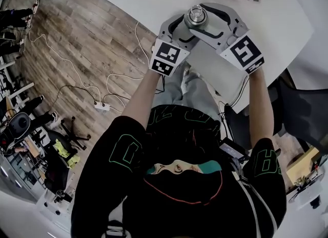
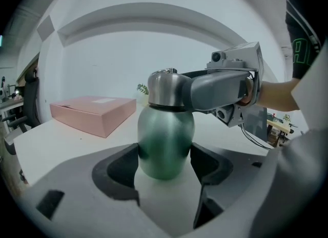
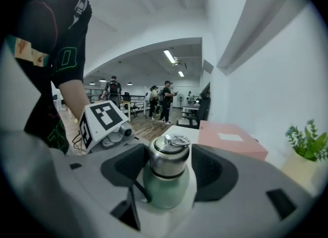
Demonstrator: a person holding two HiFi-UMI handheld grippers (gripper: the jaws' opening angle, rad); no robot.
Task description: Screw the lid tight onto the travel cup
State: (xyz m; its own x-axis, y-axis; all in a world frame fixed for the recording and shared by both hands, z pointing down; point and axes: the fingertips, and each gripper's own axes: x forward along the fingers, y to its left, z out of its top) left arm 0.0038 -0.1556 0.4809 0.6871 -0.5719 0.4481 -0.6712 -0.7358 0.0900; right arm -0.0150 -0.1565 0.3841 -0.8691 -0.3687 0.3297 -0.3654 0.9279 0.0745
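- Two grippers work on one green steel travel cup (image 2: 166,139), which stands upright on the white table (image 2: 61,145).
- At the cup's rounded body, the left gripper (image 2: 165,163) is clamped tight, with a dark pad pressed on each side. This probably stops the cup from spinning.
- Higher on the cup, from the opposite side, the right gripper (image 3: 169,168) has its jaws spread wide around the silver screw-on lid (image 3: 169,155). The pads look just off the metal, so I judge it grips nothing, perhaps while readying a fresh twist.
- On the cup's neck the lid sits level, but whether it is fully tight cannot be told.
- Only the left gripper view shows the hold on the body and the seam under the lid.
- Only the right gripper view shows the ring on the lid's top.
- From above the cup, the head view shows both arms meeting but hides the green body.
- Beyond the cup lies a flat pink cardboard box (image 2: 95,111).
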